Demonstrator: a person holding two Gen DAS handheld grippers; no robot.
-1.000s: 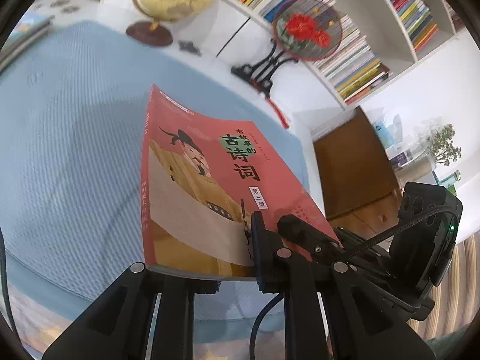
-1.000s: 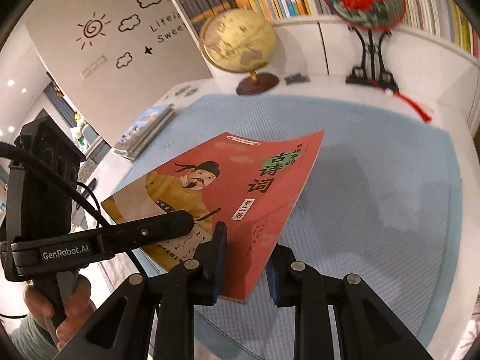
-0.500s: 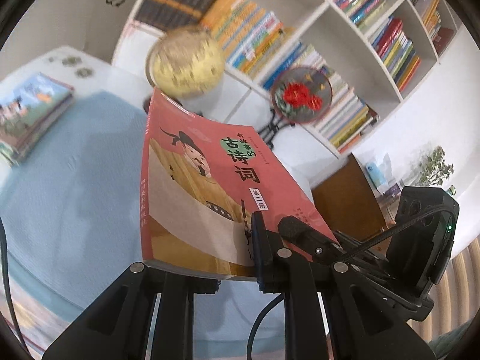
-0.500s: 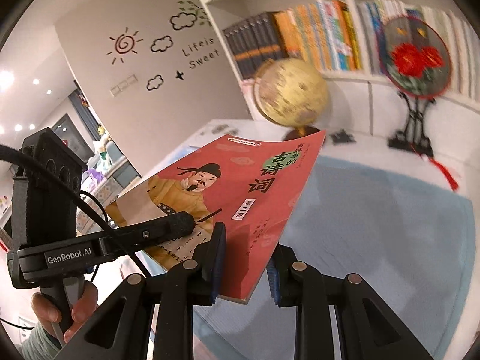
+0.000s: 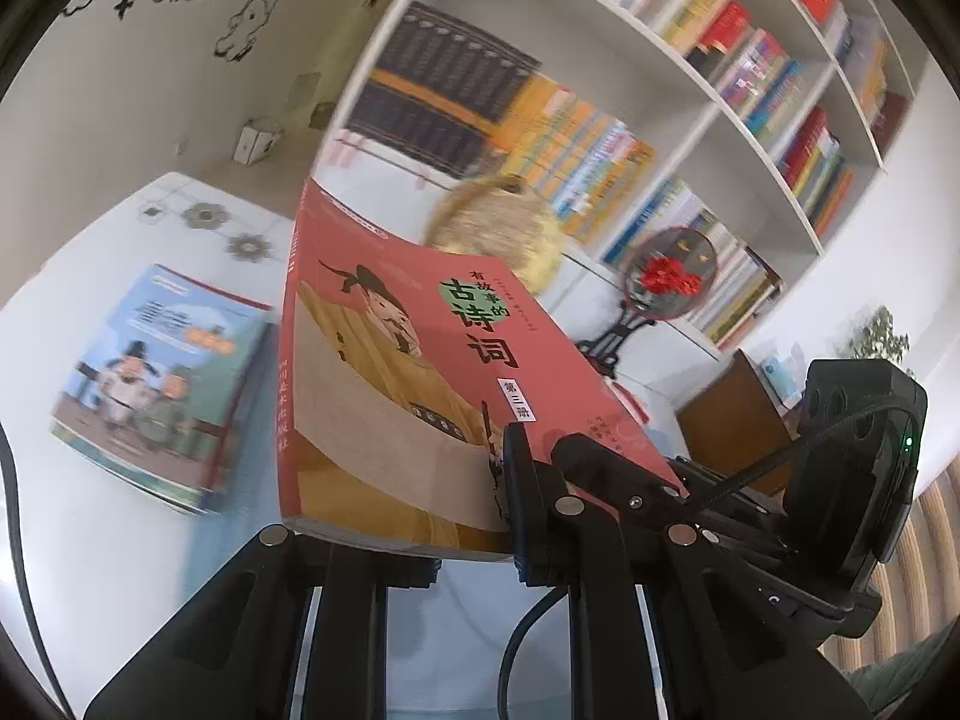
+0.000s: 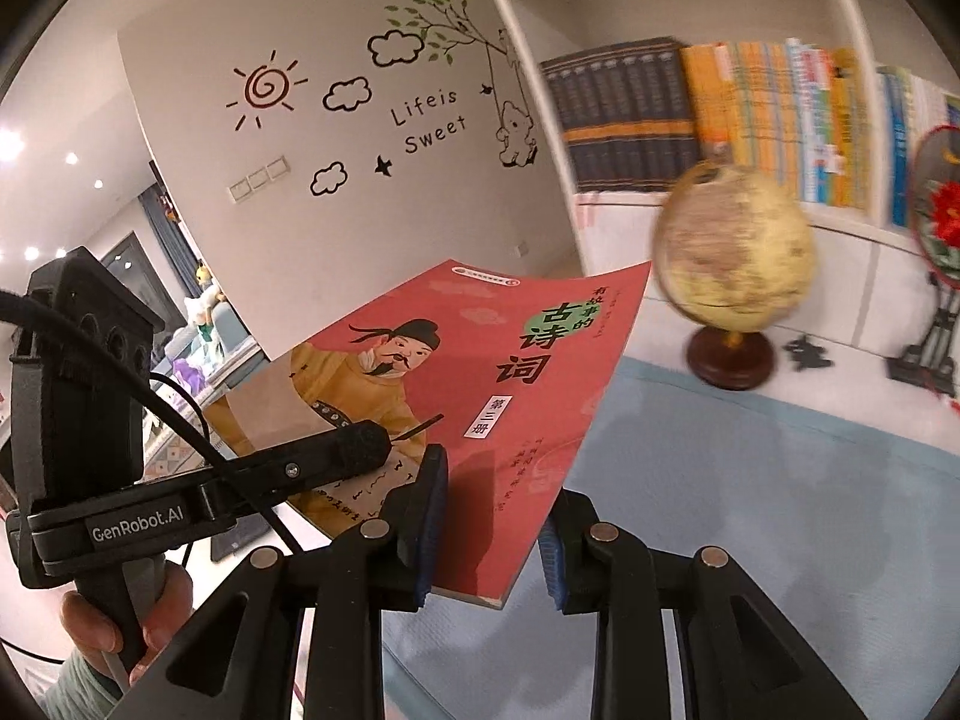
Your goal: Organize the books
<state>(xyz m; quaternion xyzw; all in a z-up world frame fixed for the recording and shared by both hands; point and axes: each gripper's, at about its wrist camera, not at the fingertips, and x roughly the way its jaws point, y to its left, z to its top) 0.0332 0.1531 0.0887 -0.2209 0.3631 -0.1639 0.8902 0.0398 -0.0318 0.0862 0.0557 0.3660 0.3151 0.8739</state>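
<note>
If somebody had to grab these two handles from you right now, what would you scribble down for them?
Left gripper: jaws shut on the red book's bottom edge, near the spine.
Right gripper: jaws shut on the same book's bottom edge, at the open-page side. Both carry it together, clear of the table.
Job's things: the red book is in the air, cover up, above the blue mat. A blue-covered stack of books lies on the white table to the left. Filled bookshelf behind the globe.
Done: red book picked up.
Left: set it down in its place; which place is not shown.
</note>
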